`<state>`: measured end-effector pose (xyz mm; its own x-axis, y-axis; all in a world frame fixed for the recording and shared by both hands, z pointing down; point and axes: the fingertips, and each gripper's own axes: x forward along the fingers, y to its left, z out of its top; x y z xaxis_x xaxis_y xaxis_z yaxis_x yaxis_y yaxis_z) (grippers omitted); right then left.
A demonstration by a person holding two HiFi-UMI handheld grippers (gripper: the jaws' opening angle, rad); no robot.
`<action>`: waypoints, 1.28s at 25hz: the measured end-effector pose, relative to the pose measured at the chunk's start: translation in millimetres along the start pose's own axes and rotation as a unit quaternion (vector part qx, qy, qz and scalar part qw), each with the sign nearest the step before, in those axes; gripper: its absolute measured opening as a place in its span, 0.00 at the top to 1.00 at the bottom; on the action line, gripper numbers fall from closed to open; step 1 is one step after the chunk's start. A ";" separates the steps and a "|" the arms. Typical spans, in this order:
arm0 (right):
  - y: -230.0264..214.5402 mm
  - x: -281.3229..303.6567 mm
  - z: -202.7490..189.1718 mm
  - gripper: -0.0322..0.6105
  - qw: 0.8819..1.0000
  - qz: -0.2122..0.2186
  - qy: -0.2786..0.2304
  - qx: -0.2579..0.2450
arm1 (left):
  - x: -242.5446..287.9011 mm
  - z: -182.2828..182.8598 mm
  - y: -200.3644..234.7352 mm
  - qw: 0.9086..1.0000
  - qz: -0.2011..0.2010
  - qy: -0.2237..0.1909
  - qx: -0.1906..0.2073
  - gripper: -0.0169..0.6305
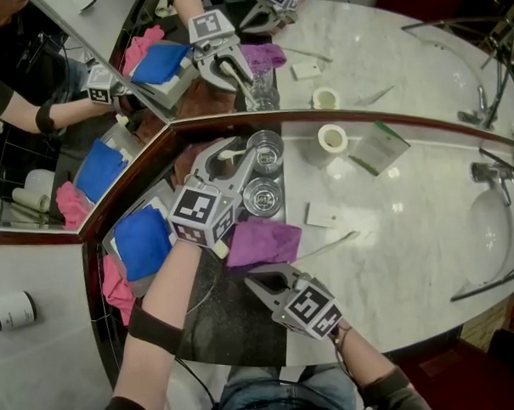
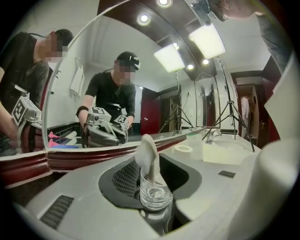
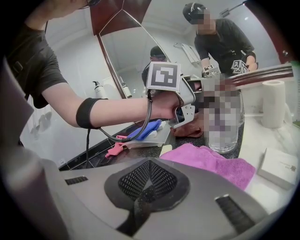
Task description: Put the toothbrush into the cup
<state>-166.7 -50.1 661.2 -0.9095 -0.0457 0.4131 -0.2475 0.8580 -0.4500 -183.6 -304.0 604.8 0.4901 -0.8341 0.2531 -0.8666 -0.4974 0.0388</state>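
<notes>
Your left tongs (image 1: 232,156) spread, flanking cup (image 2: 153,194); toothbrush (image 2: 147,157) standing inside. Your right tongs (image 1: 258,283) pressed together, empty, at 6 o'clock of purple cloth (image 1: 264,241).

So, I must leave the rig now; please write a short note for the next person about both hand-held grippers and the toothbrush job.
Grippers: the left hand-held gripper is open, its jaws apart on either side of the cup, pressing nothing; the right hand-held gripper is shut and empty, by the purple cloth.
Things: the toothbrush leans inside the cup.
Done: toothbrush in cup.
Left: probably only to draw the left hand-held gripper back without tipping the cup.
</notes>
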 end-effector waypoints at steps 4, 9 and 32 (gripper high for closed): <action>-1.1 -0.7 -2.4 0.92 1.000 -0.003 -0.001 0.004 | -0.2 -12.2 -1.9 1.000 -0.009 0.023 -0.006 0.67; 0.2 -1.3 -4.8 0.92 1.000 -0.004 -0.002 0.006 | -3.1 -18.5 -1.2 1.000 -0.003 0.025 -0.007 0.65; 52.2 -112.3 15.6 0.92 0.999 -0.039 0.022 -0.017 | -168.7 10.8 -73.7 0.986 0.121 0.084 -0.077 0.85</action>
<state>-82.6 -8.2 578.9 -0.8720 -0.0906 0.4810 -0.3046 0.8697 -0.3884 -201.3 -129.3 548.8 0.2556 -0.8667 0.4284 -0.9667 -0.2357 0.1000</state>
